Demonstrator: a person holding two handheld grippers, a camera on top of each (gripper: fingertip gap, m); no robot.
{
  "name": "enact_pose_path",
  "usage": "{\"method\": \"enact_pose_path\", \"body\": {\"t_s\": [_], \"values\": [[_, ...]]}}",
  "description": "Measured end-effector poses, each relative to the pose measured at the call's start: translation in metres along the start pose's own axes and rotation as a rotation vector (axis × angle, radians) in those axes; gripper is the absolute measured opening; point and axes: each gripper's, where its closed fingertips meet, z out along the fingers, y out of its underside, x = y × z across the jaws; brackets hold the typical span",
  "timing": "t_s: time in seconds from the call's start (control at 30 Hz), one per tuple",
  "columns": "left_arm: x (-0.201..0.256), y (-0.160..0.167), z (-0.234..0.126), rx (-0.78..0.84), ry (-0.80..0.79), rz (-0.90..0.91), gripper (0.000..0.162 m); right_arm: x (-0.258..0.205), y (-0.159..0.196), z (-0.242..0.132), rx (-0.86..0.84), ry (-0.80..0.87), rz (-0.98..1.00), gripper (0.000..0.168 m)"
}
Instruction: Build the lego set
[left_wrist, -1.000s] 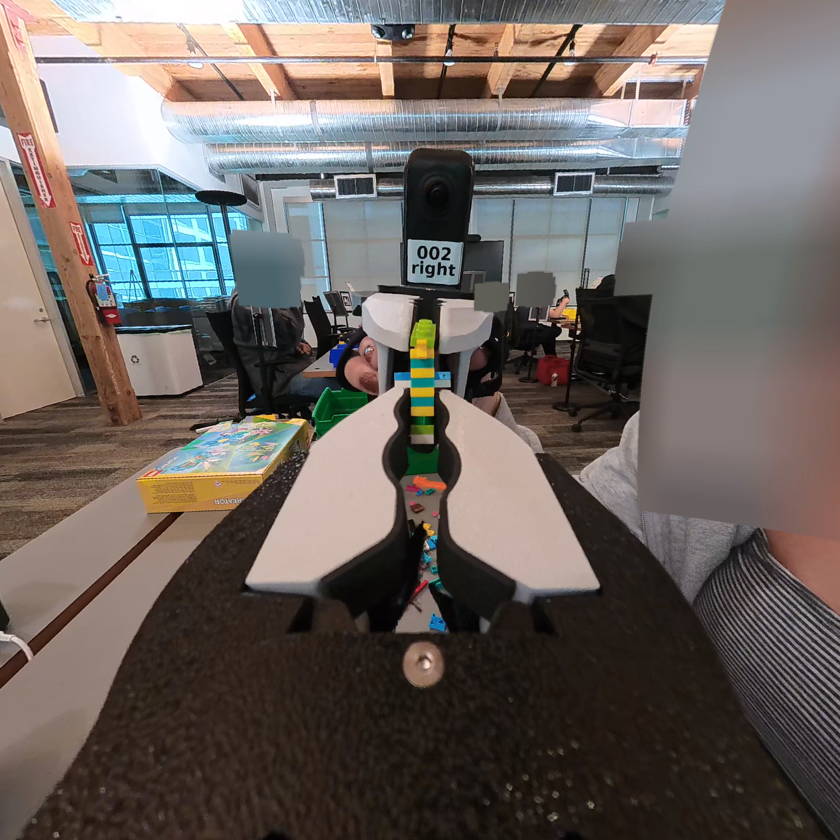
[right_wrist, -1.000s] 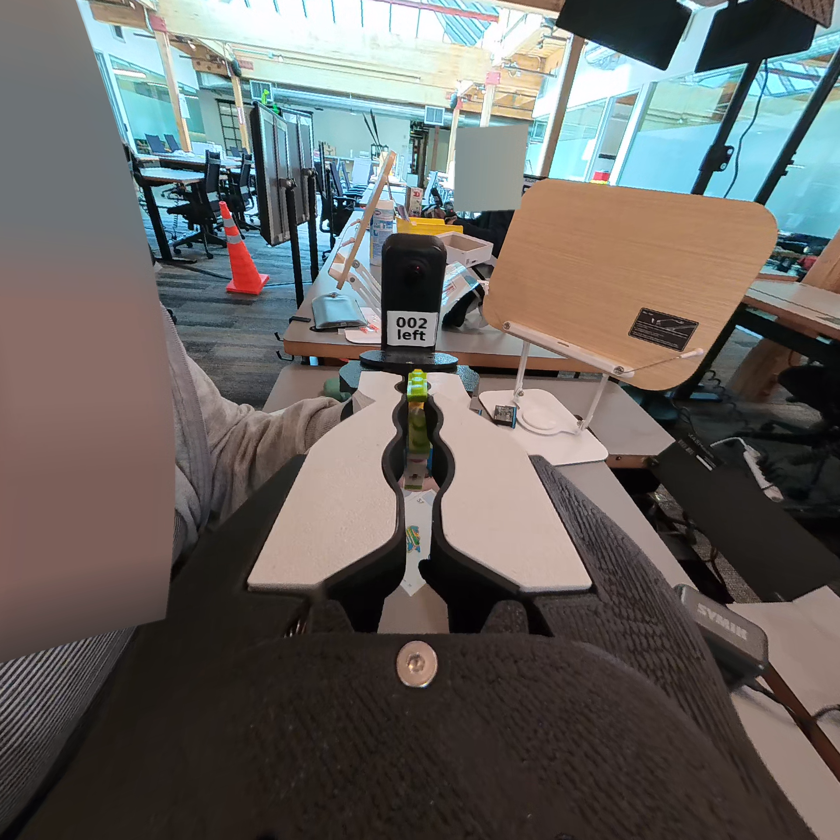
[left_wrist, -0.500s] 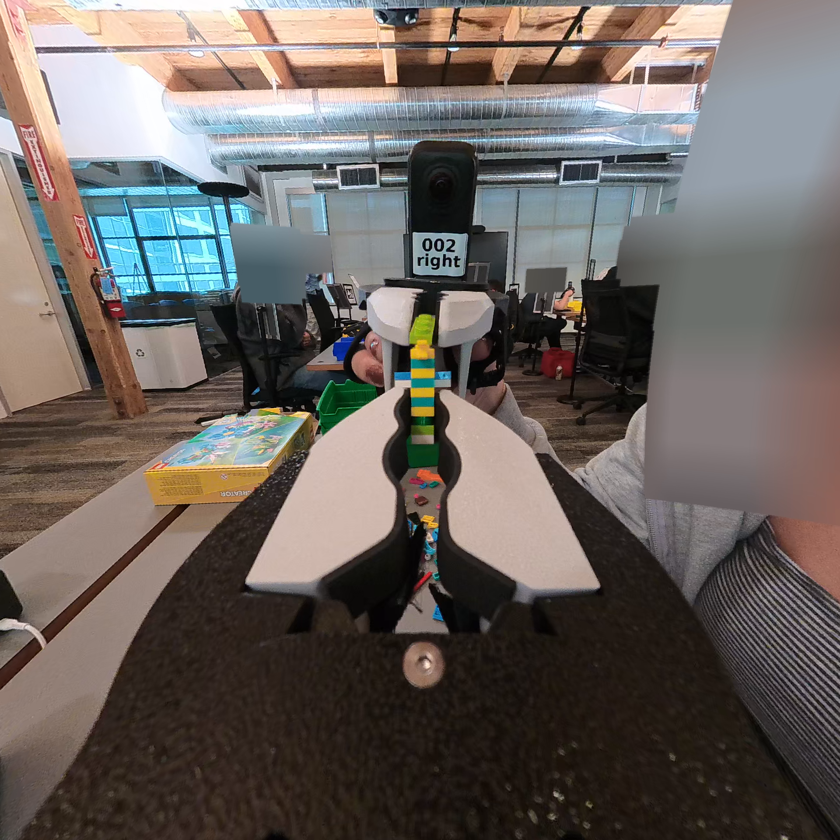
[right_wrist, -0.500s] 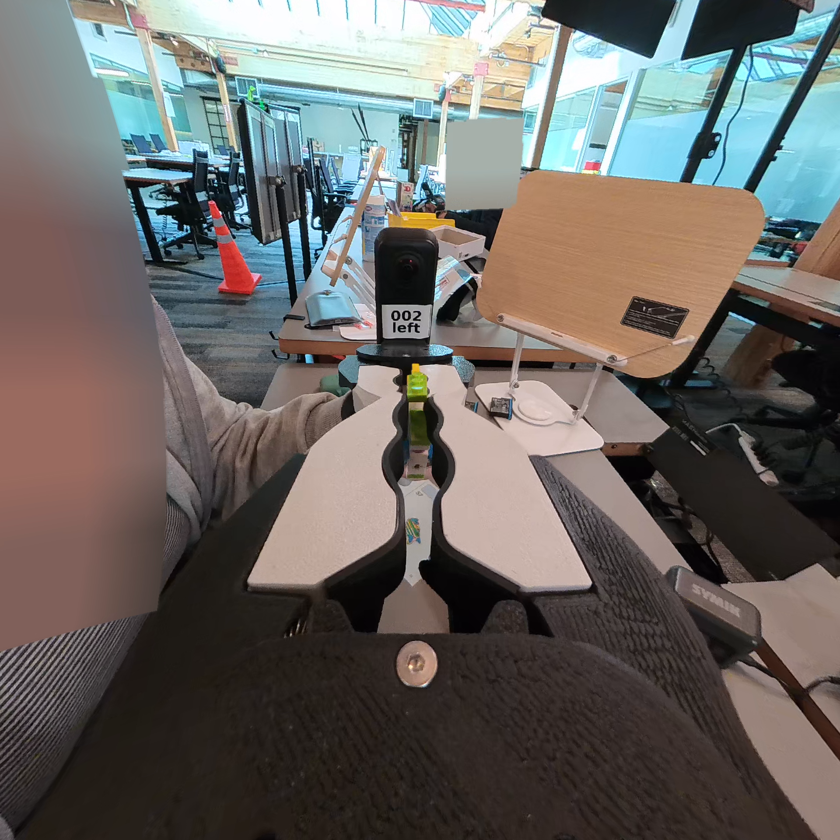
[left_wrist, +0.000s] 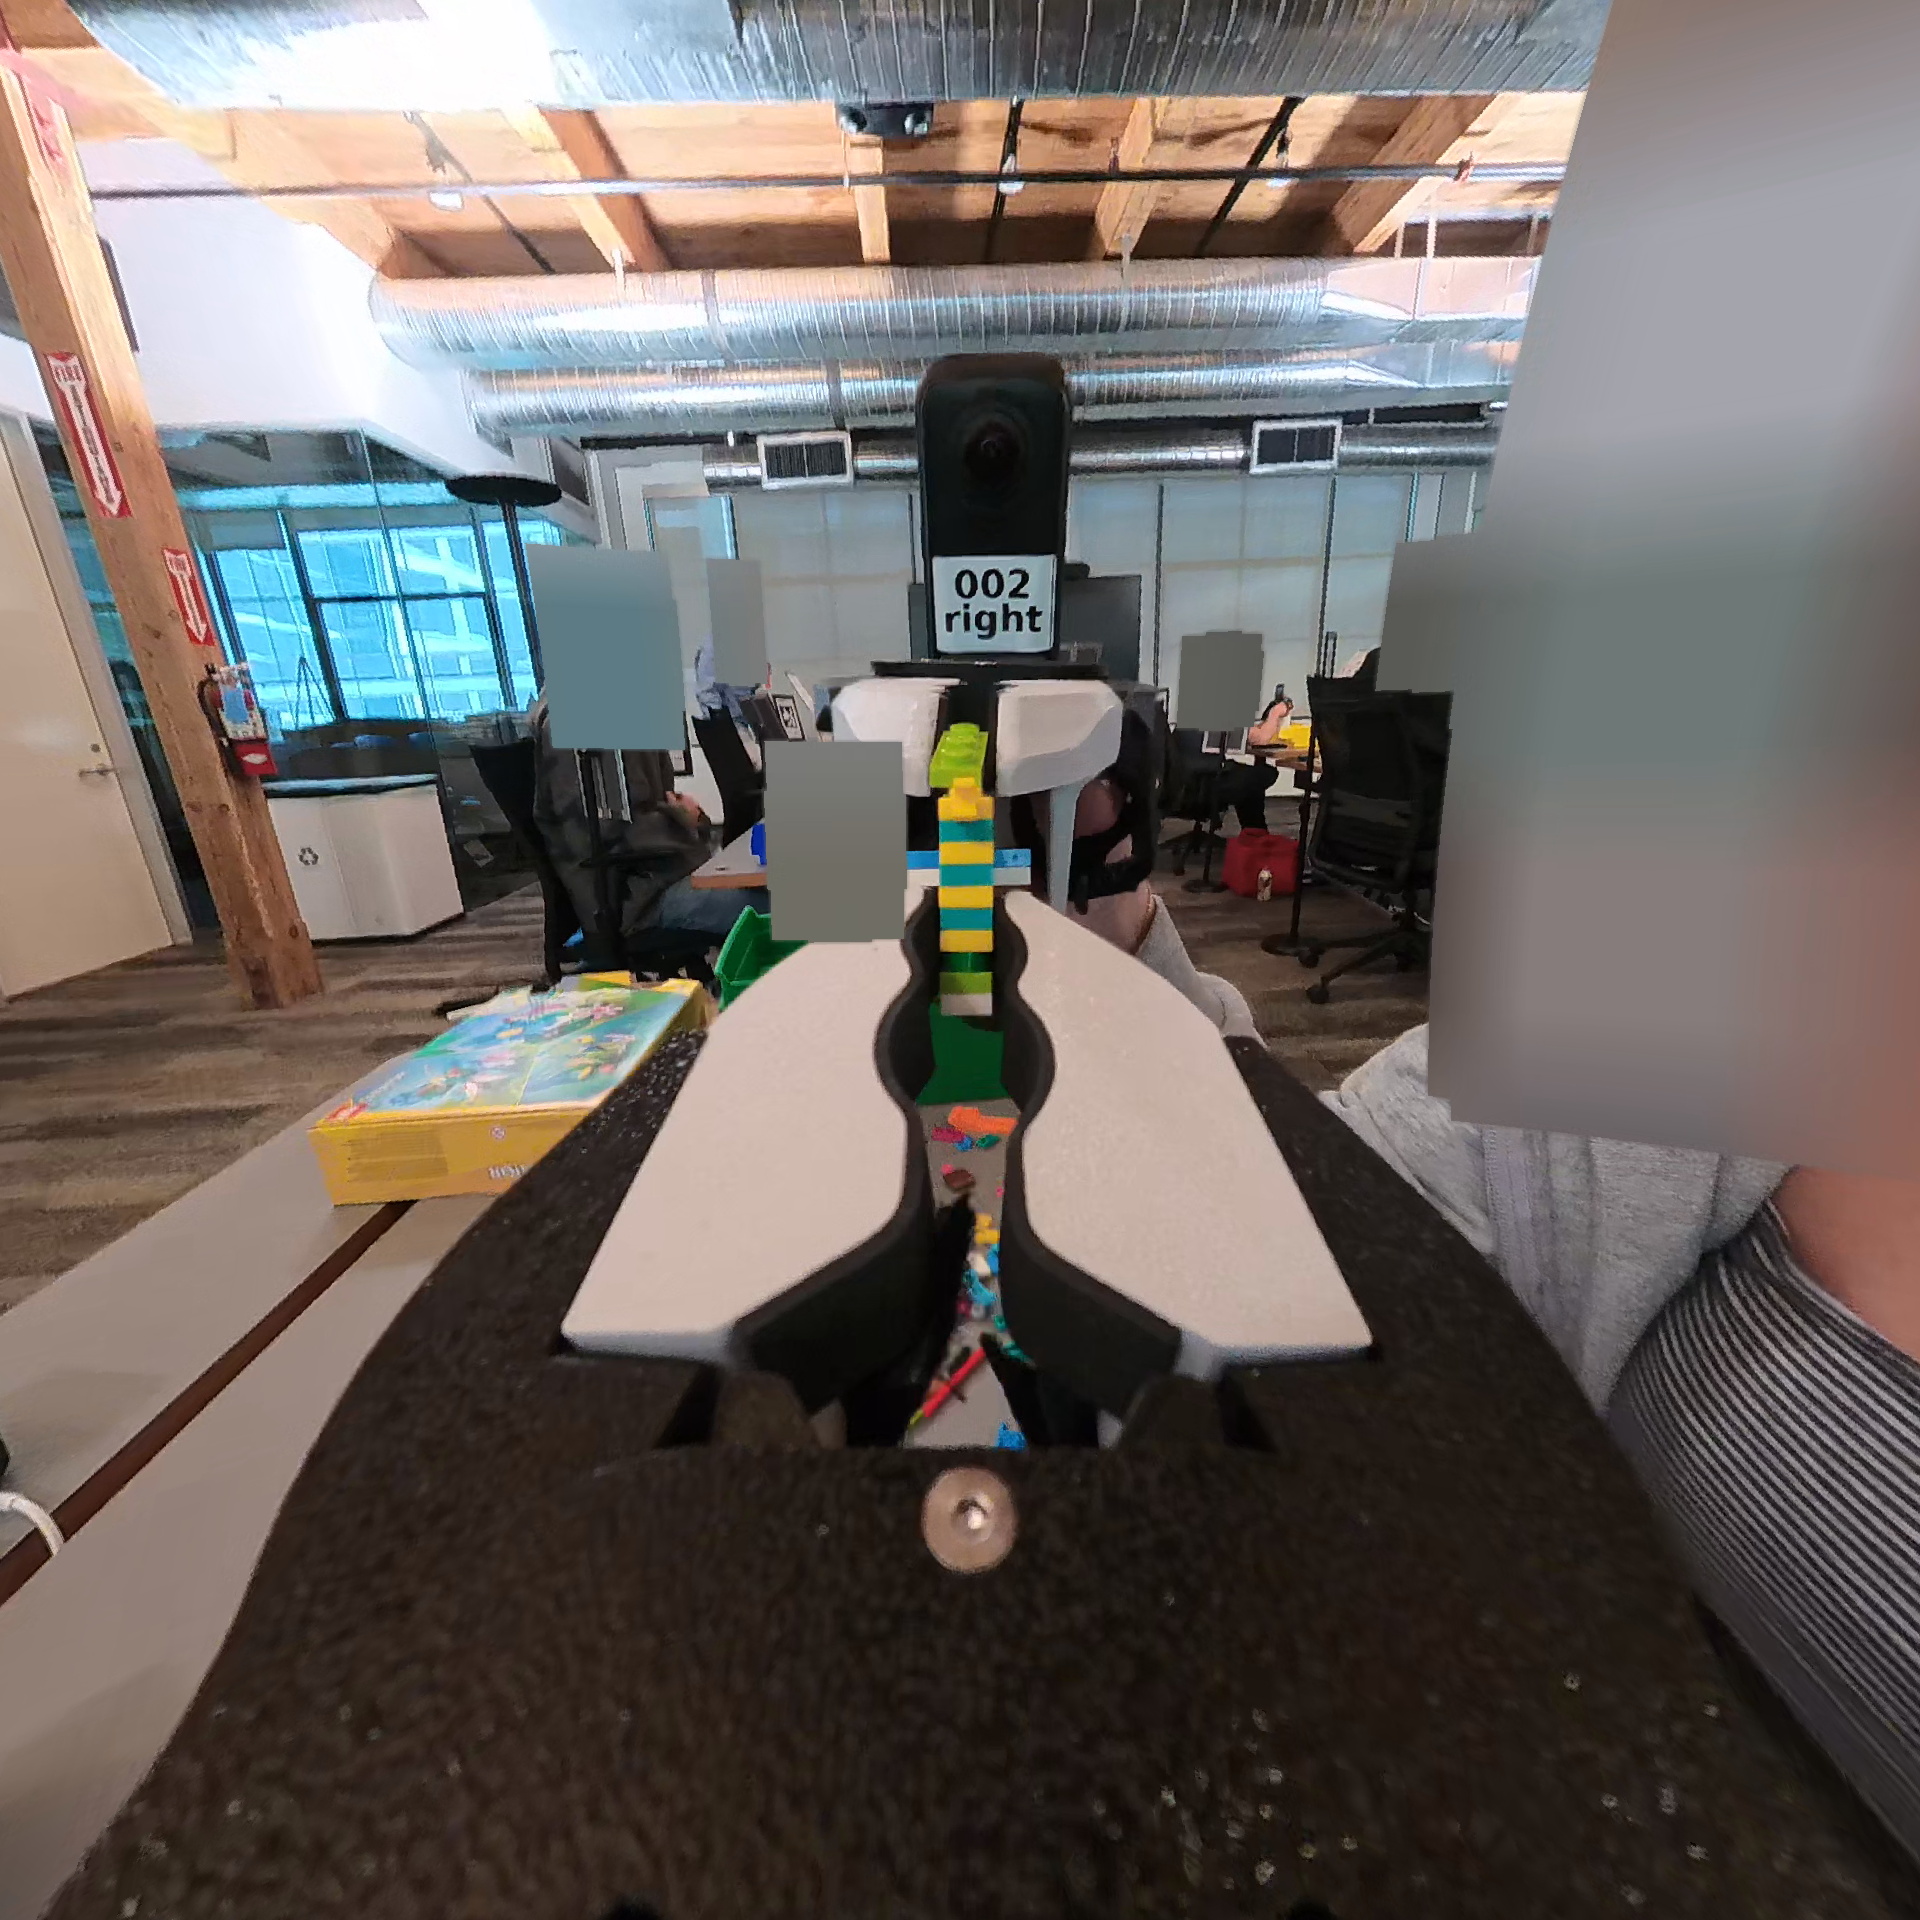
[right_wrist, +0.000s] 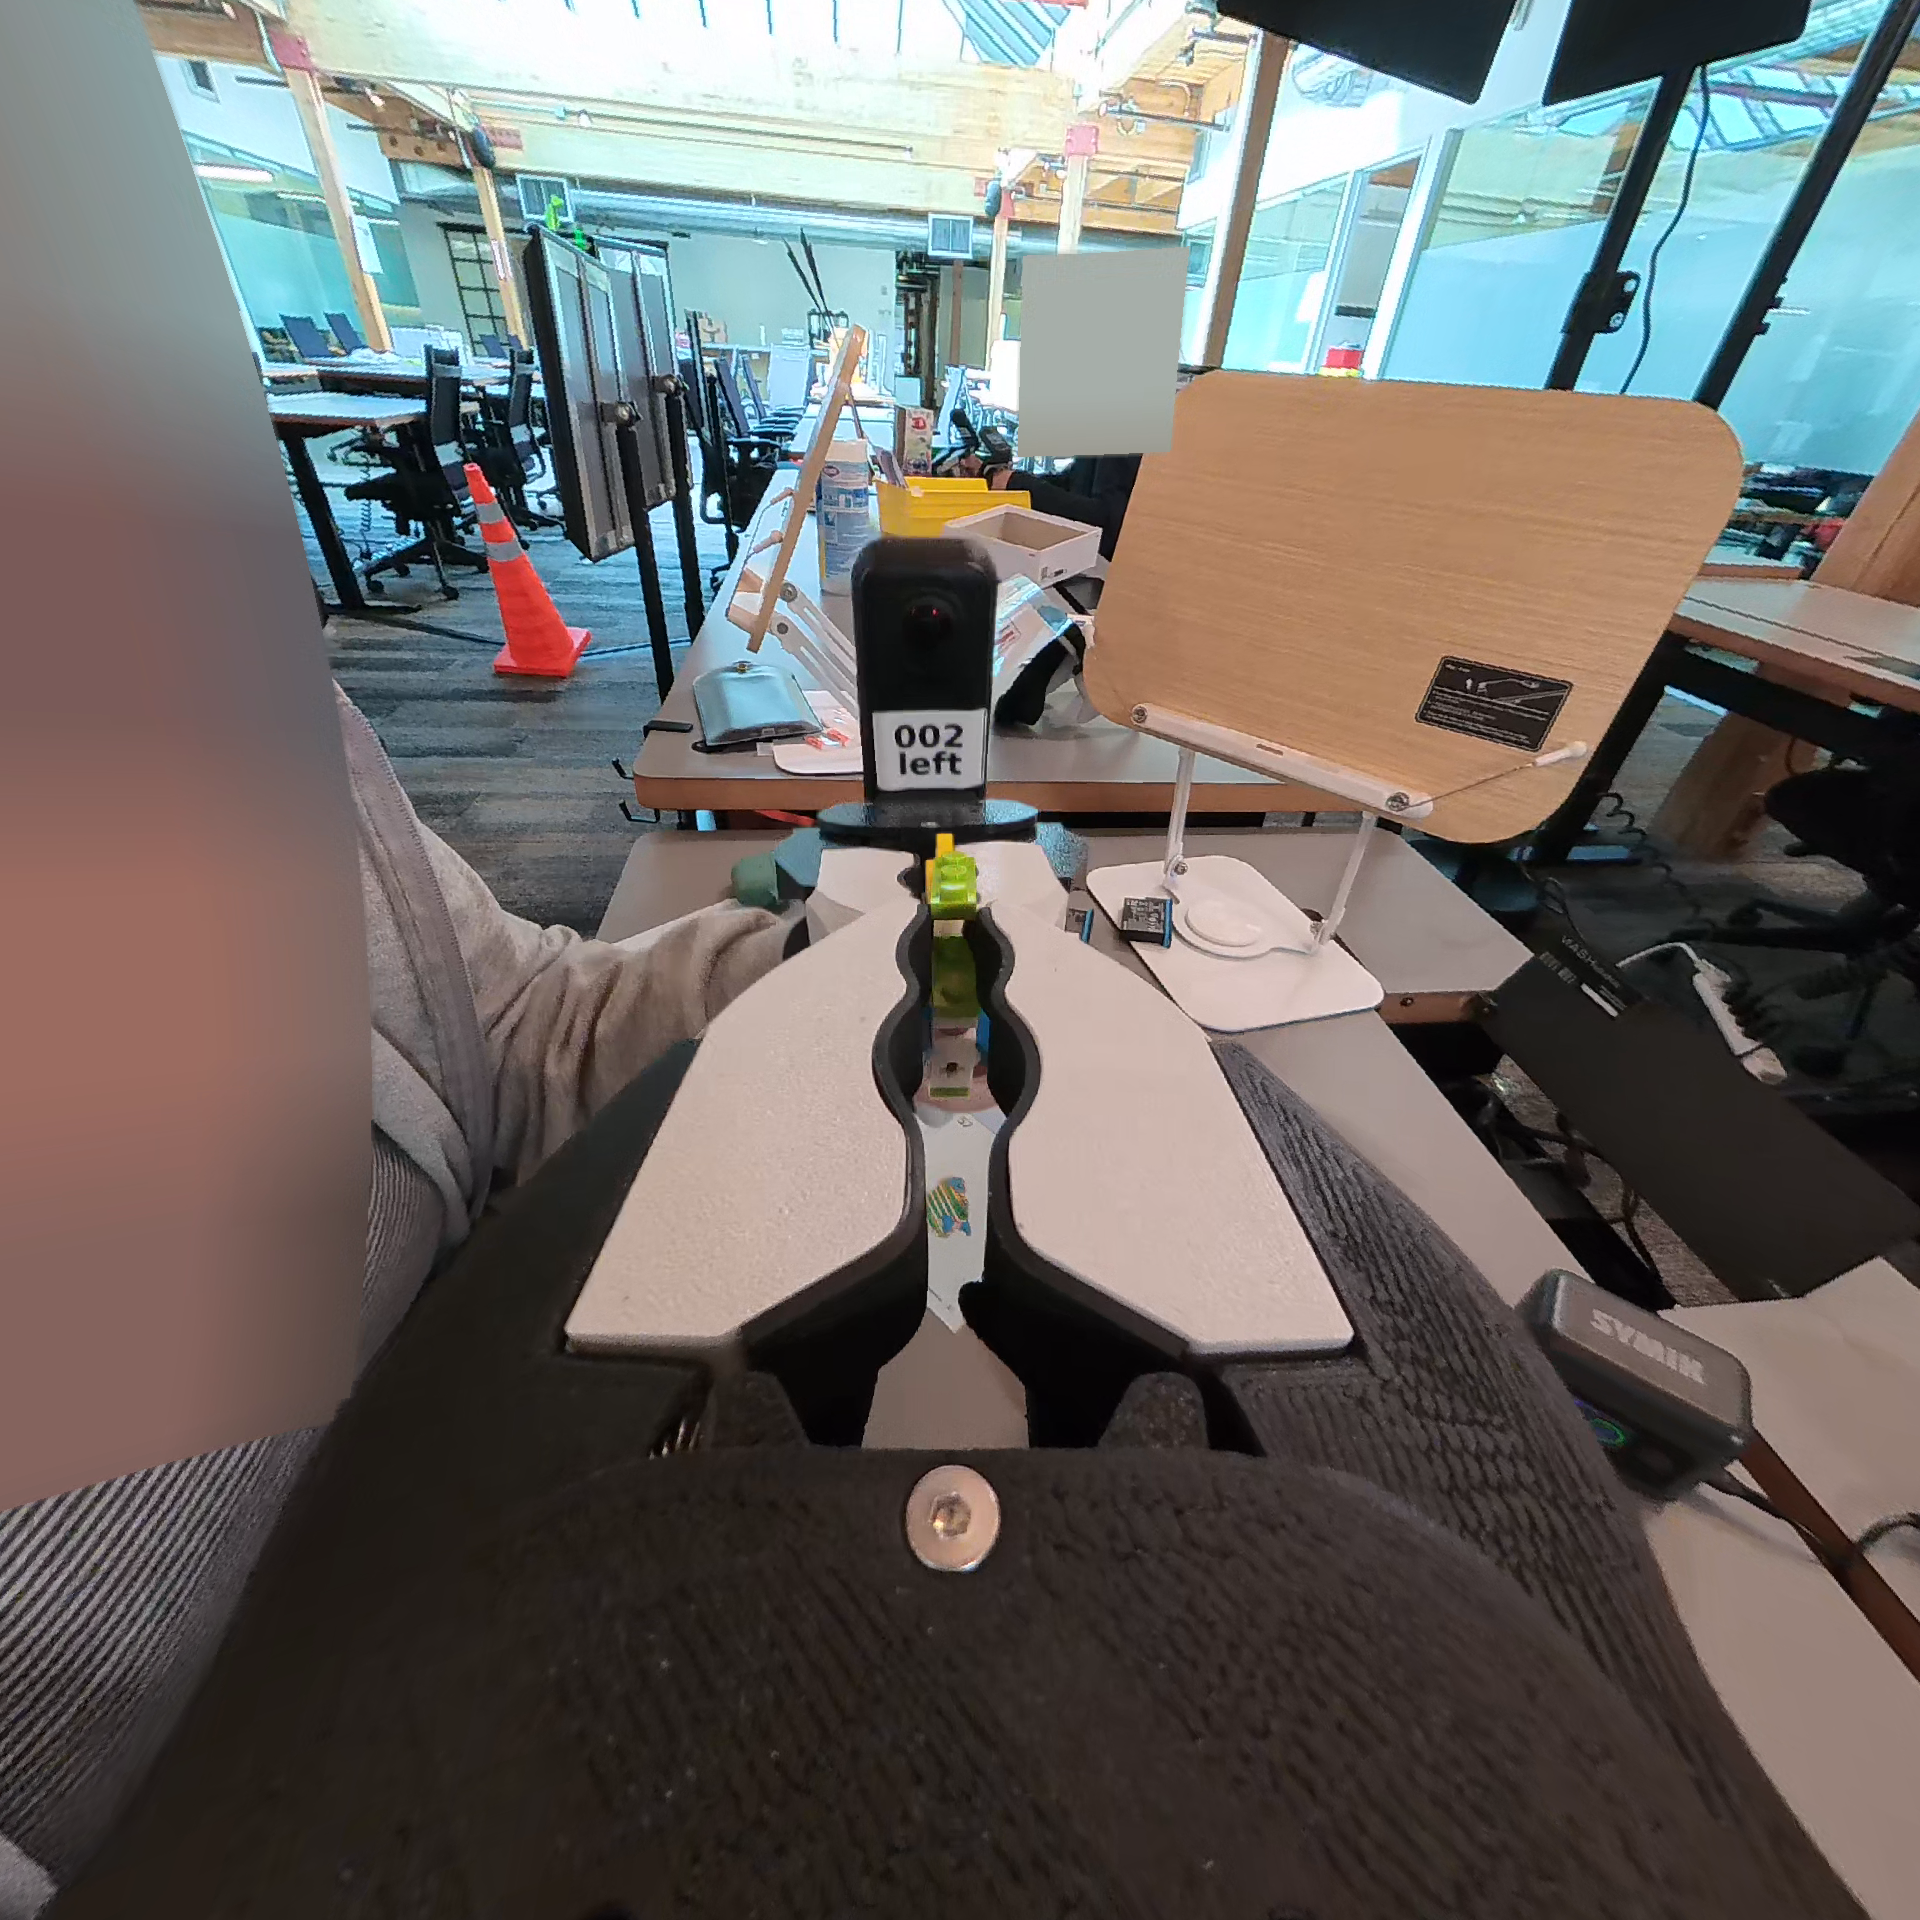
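In the left wrist view my left gripper is shut on a thin upright stack of yellow and teal bricks with a green and white base. A lime green brick sits at the stack's top. The right gripper faces me and is shut on that brick. In the right wrist view my right gripper is shut on the lime brick. The stack's lower end shows through the finger gap, and the left gripper is right behind it. Both are held above the table.
Loose bricks lie on the grey table below. A yellow set box and a green bin stand to the left. A printed sheet, a wooden book stand and a black device are on the right. A person's grey sleeve is close. The tips of both grippers are at nearly the same place. From either gripper's tips it is about 35 centimeters to the black device.
Both grippers stay shut on their pieces, tip to tip. The two views have drifted a little; the lime brick stays at the stack's top.
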Motion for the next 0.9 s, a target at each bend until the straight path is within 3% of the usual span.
{"method": "enact_pose_path", "body": {"t_s": [0.23, 0.6, 0.9], "values": [[-0.003, -0.013, 0.005, 0.150, -0.049, -0.006, 0.008, 0.002, -0.017, 0.003, -0.027, -0.011, 0.018, 0.006], [-0.001, -0.025, 0.004, 0.177, -0.091, 0.006, 0.008, 0.000, -0.020, 0.009, -0.483, -0.071, -0.020, 0.006], [0.003, -0.025, 0.004, 0.168, -0.064, -0.004, 0.008, -0.002, -0.017, 0.006, -0.702, -0.084, -0.025, 0.006]]}}
